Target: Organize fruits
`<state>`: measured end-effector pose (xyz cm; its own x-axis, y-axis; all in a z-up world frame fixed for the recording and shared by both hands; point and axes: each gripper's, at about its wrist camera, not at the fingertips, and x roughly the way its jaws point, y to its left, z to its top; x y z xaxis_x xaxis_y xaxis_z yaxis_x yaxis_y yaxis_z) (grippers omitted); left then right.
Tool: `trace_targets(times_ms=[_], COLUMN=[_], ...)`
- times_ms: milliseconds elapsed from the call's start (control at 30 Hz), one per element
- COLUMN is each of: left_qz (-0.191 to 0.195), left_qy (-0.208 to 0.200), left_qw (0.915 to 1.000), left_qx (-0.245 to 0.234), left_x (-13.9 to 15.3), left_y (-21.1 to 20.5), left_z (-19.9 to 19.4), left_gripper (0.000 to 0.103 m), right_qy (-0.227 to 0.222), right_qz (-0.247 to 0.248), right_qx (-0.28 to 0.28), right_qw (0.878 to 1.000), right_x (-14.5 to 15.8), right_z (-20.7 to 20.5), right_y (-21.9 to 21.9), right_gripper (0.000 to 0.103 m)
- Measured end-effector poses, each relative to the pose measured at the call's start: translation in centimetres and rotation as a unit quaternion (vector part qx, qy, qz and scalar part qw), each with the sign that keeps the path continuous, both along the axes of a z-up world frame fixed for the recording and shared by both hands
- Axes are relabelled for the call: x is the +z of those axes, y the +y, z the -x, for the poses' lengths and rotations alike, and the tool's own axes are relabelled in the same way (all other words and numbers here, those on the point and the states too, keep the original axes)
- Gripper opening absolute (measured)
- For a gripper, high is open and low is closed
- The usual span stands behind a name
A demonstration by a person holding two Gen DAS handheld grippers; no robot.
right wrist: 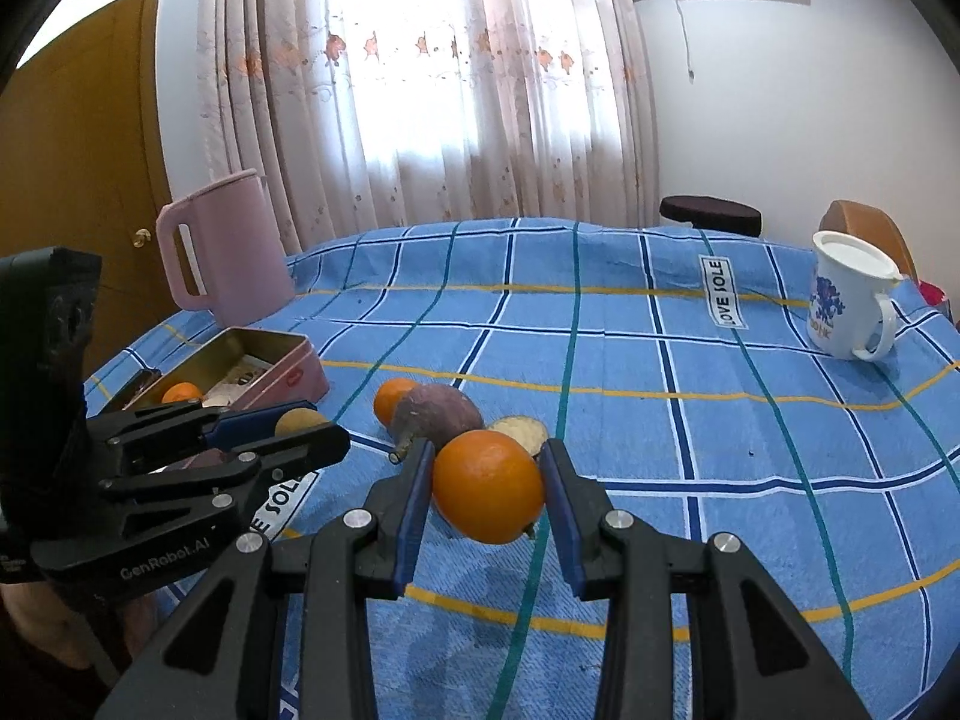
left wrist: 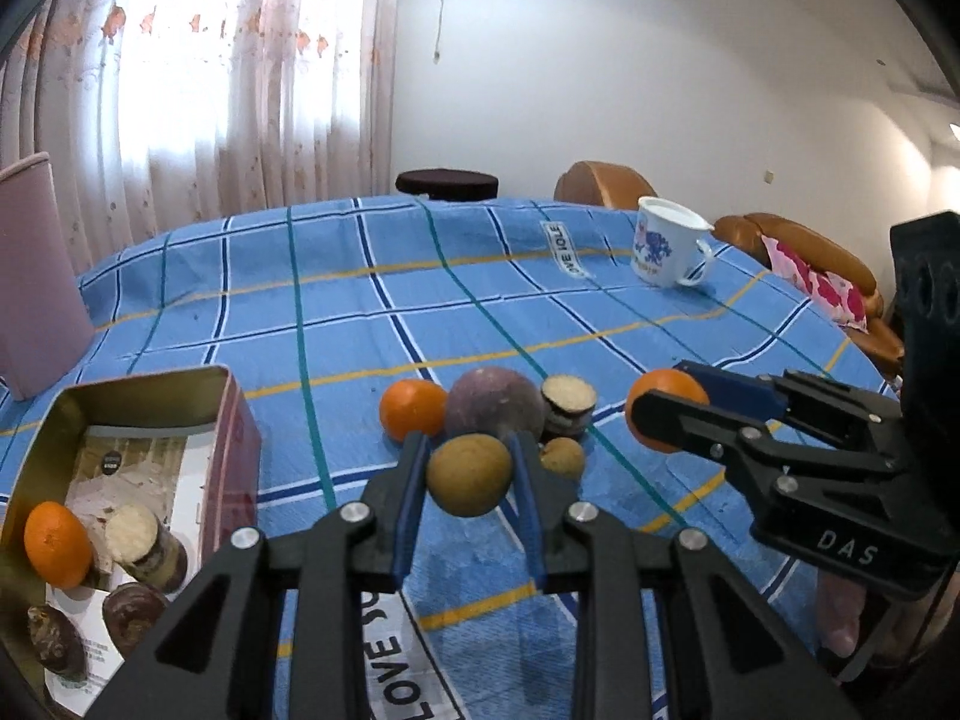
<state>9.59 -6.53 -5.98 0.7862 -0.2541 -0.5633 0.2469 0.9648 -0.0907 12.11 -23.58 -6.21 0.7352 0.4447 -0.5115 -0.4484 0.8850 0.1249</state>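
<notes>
My left gripper (left wrist: 469, 457) is shut on a round tan fruit (left wrist: 469, 475), held a little above the cloth. Behind it lie an orange (left wrist: 413, 417), a purple passion fruit (left wrist: 493, 403), a cut sugarcane piece (left wrist: 567, 405) and a small tan fruit (left wrist: 563, 457). My right gripper (right wrist: 487, 468) is shut on another orange (right wrist: 487, 485), also lifted; it shows at the right of the left wrist view (left wrist: 660, 414). The open tin (left wrist: 138, 450) at left holds an orange (left wrist: 57, 543), a sugarcane piece (left wrist: 144, 546) and dark fruits (left wrist: 132, 609).
A pink jug (right wrist: 231, 240) stands behind the tin at far left. A white printed mug (right wrist: 852, 300) stands at the back right of the blue checked tablecloth (right wrist: 630, 420). A dark stool (right wrist: 711, 213) and brown chairs lie beyond the table edge.
</notes>
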Motion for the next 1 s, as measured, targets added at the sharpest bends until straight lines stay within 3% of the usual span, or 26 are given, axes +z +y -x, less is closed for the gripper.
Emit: trace_targets(times_ms=[1000], left_qz=[-0.006], left_qy=[-0.075], left_qw=[0.9966], left_qx=[0.034], left_x=[1.3], left_y=[0.5], left_z=[2.4], left_gripper=[0.029], right_qy=[-0.084], right_qz=[-0.005], right_qx=[0.010], right_qw=[0.996], right_x=[1.2], right_z=[2.8], right_y=[-0.1], right_gripper=[0.038])
